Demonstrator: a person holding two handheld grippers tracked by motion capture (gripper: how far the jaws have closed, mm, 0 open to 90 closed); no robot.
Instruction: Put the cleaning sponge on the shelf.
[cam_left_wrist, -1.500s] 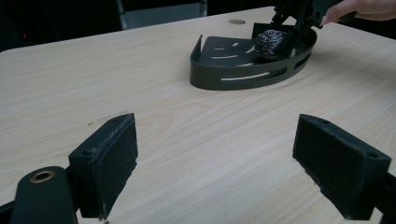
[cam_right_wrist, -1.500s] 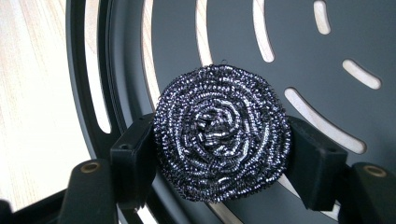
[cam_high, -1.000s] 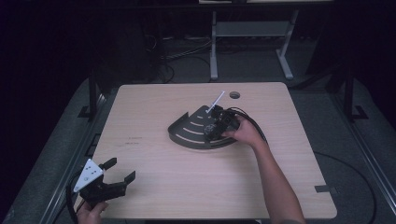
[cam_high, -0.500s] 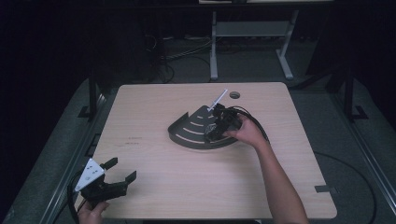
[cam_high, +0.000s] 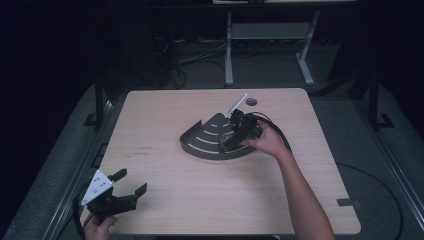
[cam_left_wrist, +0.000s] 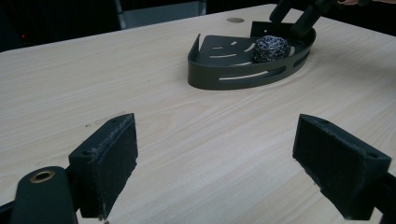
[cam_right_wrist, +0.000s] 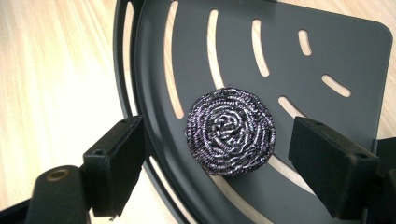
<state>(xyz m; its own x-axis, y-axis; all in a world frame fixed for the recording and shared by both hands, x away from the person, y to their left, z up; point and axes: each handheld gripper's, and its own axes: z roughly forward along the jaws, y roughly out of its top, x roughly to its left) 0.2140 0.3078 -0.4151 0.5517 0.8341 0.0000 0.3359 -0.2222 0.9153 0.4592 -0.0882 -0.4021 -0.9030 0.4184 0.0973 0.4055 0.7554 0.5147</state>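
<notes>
Inside the slotted corner caddy (cam_right_wrist: 299, 60), near its curved front wall, a steel wool scourer (cam_right_wrist: 231, 130) rests on the floor, where the raised rim contains it. Directly above it, the right gripper (cam_right_wrist: 219, 163) has its jaws spread, the scourer centred between them and untouched. Well apart from the caddy, the left gripper (cam_high: 122, 192) waits with jaws spread over bare table (cam_high: 165, 115).

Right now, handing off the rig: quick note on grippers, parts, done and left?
Right gripper: open, jaws either side of the round steel-wire scouring pad, not touching it.
Left gripper: open, idle at the near left corner of the light wooden table.
The pad lies in the dark slotted quarter-round metal tray, near its curved wall.
Done: pad is in the tray.
Left: likely closing on the pad or backing off; I can't tell which.
</notes>
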